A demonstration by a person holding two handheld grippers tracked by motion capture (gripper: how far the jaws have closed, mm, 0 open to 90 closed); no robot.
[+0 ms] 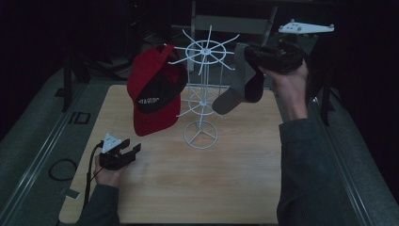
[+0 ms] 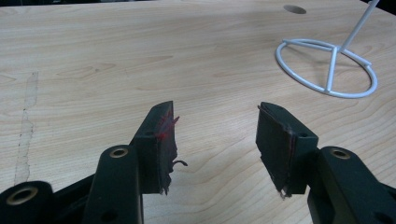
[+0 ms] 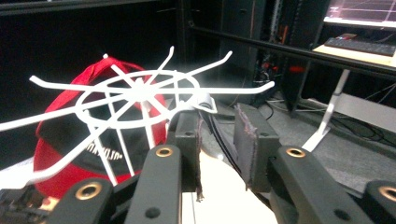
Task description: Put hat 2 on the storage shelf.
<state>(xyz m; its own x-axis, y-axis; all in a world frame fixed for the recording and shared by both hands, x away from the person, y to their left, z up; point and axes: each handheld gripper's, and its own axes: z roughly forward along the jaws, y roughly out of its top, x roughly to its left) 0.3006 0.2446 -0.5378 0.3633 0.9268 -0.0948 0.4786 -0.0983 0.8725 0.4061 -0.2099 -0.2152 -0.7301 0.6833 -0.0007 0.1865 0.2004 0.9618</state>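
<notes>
Grey cap [image 1: 234, 89] hangs on the white wire rack [image 1: 203, 52]; my right gripper [image 3: 219, 144] sits at its strap, jaws narrowly parted, pads not clearly pressing. Left gripper [image 2: 215, 140] gapes wide over the wooden table [image 2: 93, 70]. Red cap [image 1: 153, 92] hangs opposite.

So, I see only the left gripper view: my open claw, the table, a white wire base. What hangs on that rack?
Observer: In the high view, a red cap hangs on the left side of the rack.
Operator: And on the other side?
Observer: A grey cap hangs at the right, close to the raised hand.
Operator: Does the right claw grip it?
Observer: It seems not. The right claw has its jaws apart, with a thin dark strap between them and the pads not pressing.
</notes>
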